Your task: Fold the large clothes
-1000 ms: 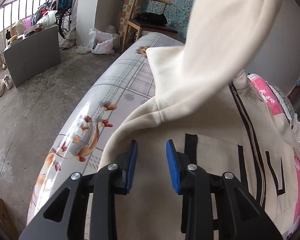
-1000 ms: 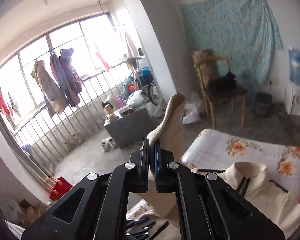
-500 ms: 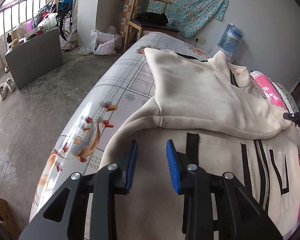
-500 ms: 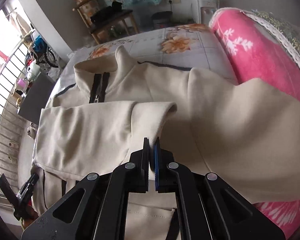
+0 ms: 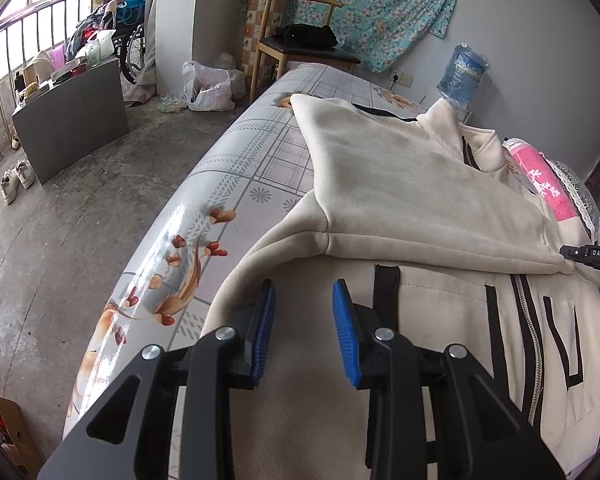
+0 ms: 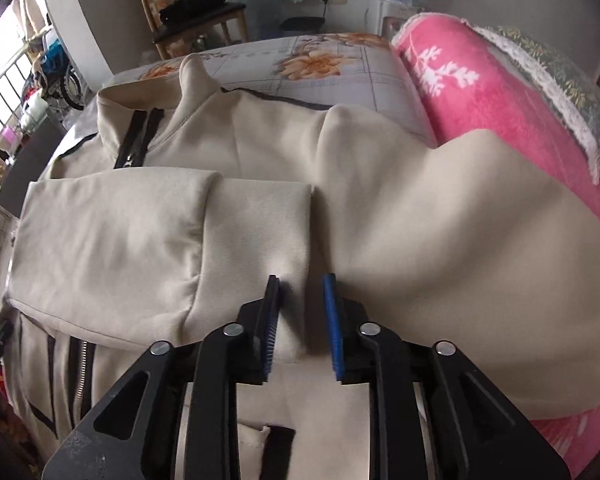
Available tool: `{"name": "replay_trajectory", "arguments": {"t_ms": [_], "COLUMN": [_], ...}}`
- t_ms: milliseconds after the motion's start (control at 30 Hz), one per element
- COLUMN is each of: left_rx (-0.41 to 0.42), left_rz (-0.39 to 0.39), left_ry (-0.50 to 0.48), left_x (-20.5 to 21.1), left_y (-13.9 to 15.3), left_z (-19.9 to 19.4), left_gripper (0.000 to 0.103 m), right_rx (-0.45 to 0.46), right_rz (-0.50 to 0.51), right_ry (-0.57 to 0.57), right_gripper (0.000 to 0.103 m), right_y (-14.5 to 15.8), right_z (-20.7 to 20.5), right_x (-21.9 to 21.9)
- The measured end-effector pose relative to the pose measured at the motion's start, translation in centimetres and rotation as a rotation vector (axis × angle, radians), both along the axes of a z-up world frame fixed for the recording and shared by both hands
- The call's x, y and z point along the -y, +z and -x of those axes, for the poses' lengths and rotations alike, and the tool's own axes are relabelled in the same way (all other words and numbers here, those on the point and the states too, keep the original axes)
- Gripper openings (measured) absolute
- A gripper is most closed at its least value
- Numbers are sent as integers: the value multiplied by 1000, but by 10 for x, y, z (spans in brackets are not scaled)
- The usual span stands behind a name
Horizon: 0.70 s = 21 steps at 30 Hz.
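Note:
A cream zip-up jacket (image 5: 400,176) with black trim lies flat on the bed; it also shows in the right wrist view (image 6: 260,148). One sleeve (image 5: 420,216) lies folded across its chest, its cuff (image 6: 260,232) in front of my right gripper. My left gripper (image 5: 304,300) is open and empty above the jacket's lower left part. My right gripper (image 6: 302,284) is open, its jaws on either side of the cuff's end. Its tip shows at the right edge of the left wrist view (image 5: 592,254). The other sleeve (image 6: 460,240) drapes over the pink blanket.
The bed (image 5: 220,184) has a glossy floral cover. A rolled pink blanket (image 6: 500,92) lies along its far side. A wooden chair (image 5: 300,36), a water bottle (image 5: 464,72), a grey cabinet (image 5: 72,112) and a plastic bag (image 5: 208,88) stand on the floor around.
My right gripper carried the sleeve down from mid-air across the jacket's chest, then opened and let go of the cuff. My left gripper stayed still and open.

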<state>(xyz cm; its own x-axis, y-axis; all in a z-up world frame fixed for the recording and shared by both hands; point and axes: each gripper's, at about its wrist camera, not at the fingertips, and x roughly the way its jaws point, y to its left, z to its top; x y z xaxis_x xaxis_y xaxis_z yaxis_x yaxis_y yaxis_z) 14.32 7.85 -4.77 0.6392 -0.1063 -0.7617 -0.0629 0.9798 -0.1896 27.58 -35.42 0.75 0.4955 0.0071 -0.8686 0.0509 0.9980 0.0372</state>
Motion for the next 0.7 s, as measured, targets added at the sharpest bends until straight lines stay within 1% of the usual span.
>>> {"name": "replay_trajectory", "arguments": {"t_ms": [67,100,167,233,300,367,400,433,533,567,667,700], "left_rx": [0,0,0,0,0,2,3,3,1,8,33,37], "left_rz": [-2,-5,-11,-11,-4,6,12,22,52,58,84,88], "left_ry": [0,0,0,0,0,1,1,0,1,3,-12,-17], "left_x": [0,0,0,-1,0,-1,-2,-3,-12,-15,-29,-34], "left_y": [0,0,1,0,0,1,1,1,5,10,28,34], "left_z": [0,0,0,1,1,0,0,0,3,6,24,32], "left_gripper": [29,29,29,29,29,29,29,29,29,29,29,29], "right_rx": [27,58,115,121,102,62,36,27,11,26,76,90], "right_rz": [101,153,189,169,151,137,116,74,3,-5,-23,-34], "right_ry": [-6,5,65,143,198,211,199,181,120,115,121,114], "right_gripper": [22,25,26,31,32,32,34,35,37,39,51,58], "right_y": [11,18,27,25,14,-3,-11,-16,-5,4,29,36], "right_z": [6,10,17,19,15,7,3,1,7,16,57,73], "right_x": [-8,-16,-35,-52,-66,-68,-66,-60,-46,-44,-40,-37]}}
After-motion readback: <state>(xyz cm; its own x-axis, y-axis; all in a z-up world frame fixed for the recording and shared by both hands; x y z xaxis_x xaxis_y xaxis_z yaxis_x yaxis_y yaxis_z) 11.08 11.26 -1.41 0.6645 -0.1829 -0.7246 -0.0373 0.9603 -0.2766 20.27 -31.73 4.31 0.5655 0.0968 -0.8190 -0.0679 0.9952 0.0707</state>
